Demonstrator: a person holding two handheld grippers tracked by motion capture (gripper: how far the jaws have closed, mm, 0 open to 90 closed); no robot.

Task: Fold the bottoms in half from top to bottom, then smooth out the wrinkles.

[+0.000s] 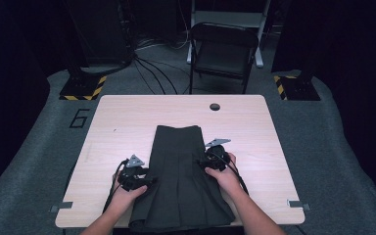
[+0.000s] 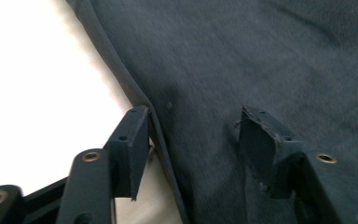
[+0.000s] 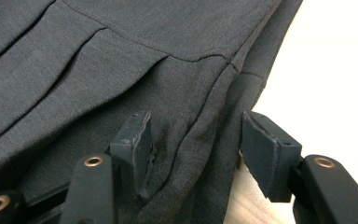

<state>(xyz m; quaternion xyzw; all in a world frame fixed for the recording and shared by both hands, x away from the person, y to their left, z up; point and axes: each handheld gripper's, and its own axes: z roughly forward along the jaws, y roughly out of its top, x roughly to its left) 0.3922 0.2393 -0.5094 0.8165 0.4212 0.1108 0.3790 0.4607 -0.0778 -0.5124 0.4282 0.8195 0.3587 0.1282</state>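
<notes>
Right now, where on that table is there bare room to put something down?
The far strip of the table between the skirt and the round hole is bare, as are the left and right margins. The near middle is crowded: skirt, left gripper and right gripper.

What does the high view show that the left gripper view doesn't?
High view alone: the whole pleated skirt, both hands, the right tool at its right edge, a folding chair behind the table. Left gripper view alone: the left tool with jaws apart, straddling the skirt's hemmed edge. Both share dark skirt on pale tabletop.
</notes>
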